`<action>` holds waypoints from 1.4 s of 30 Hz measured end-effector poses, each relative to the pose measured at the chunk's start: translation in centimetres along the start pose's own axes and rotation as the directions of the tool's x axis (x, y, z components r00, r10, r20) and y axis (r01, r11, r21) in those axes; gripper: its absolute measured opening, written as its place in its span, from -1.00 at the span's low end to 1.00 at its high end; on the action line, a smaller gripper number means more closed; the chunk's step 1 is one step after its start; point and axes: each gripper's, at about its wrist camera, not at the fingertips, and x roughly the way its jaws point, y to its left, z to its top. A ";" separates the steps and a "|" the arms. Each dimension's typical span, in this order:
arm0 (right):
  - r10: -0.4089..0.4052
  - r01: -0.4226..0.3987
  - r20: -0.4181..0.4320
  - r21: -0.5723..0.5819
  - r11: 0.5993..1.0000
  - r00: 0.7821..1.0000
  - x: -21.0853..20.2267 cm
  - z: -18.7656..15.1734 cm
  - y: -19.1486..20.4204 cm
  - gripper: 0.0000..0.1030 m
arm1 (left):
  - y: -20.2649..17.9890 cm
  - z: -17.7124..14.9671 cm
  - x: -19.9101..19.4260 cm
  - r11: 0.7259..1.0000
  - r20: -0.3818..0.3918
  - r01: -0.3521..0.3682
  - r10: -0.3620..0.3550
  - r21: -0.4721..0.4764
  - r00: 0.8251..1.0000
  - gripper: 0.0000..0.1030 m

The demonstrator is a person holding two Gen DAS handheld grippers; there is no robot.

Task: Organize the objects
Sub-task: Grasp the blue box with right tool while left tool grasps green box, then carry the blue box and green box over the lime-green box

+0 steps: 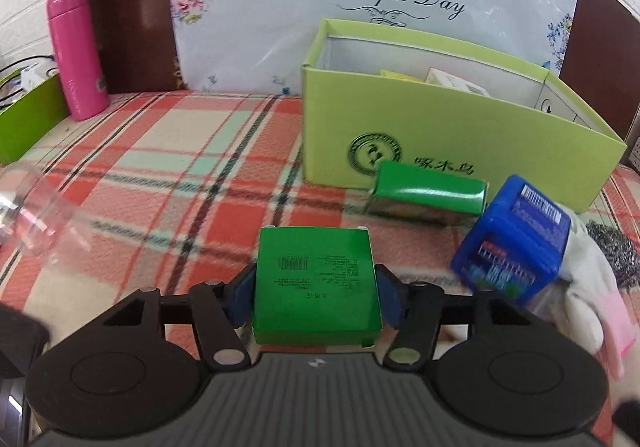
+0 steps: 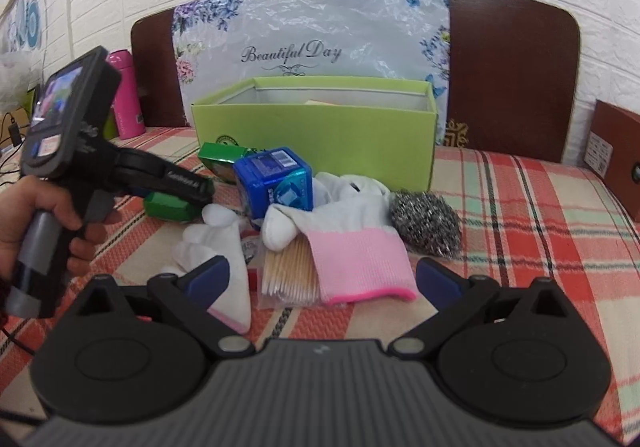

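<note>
My left gripper (image 1: 316, 287) is shut on a flat dark green box (image 1: 316, 279), its blue pads pressed against both sides, just above the plaid cloth. In the right wrist view a hand holds that left gripper (image 2: 192, 191) at the left, with the green box (image 2: 172, 207) in its jaws. A second green box (image 1: 428, 191) and a blue box (image 1: 512, 239) lie in front of the open lime carton (image 1: 440, 143). My right gripper (image 2: 324, 279) stands open over a white glove with a pink cuff (image 2: 360, 259) and a pack of wooden sticks (image 2: 290, 271), touching neither.
A steel scourer (image 2: 426, 223) lies right of the gloves. A pink bottle (image 1: 76, 51) stands at the back left by a green bin (image 1: 24, 115). A clear plastic cup (image 1: 36, 211) lies on its side at the left. A brown box (image 2: 616, 167) sits far right.
</note>
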 end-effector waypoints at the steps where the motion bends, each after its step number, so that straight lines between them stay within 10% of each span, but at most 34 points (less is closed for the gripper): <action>1: 0.013 -0.013 0.001 -0.016 1.000 1.000 0.4 0.4 0.1 0.84 | 0.3 -0.4 -0.5 1.000 0.000 -0.004 0.004 0.007 1.000 0.24; 17: 0.062 -0.065 -0.018 -0.301 0.951 0.998 10.6 5.6 3.6 0.60 | 2.9 -3.3 -3.1 0.999 -0.006 -0.053 0.053 0.007 0.999 0.41; 20: 0.076 -0.086 -0.048 -0.293 0.952 0.996 11.4 5.7 3.6 0.29 | 3.1 -3.4 -3.1 0.999 -0.003 -0.047 0.047 -0.004 0.999 0.42; 32: 0.119 -0.107 0.038 -0.228 0.968 0.992 6.9 5.6 3.6 0.21 | 3.4 -3.0 -5.2 0.996 0.044 0.059 -0.057 -0.059 0.997 0.26; 42: 0.107 -0.080 0.176 -0.155 0.985 0.979 2.8 8.0 1.0 0.18 | 0.9 2.9 -9.2 0.979 0.219 0.202 -0.198 0.007 0.955 0.26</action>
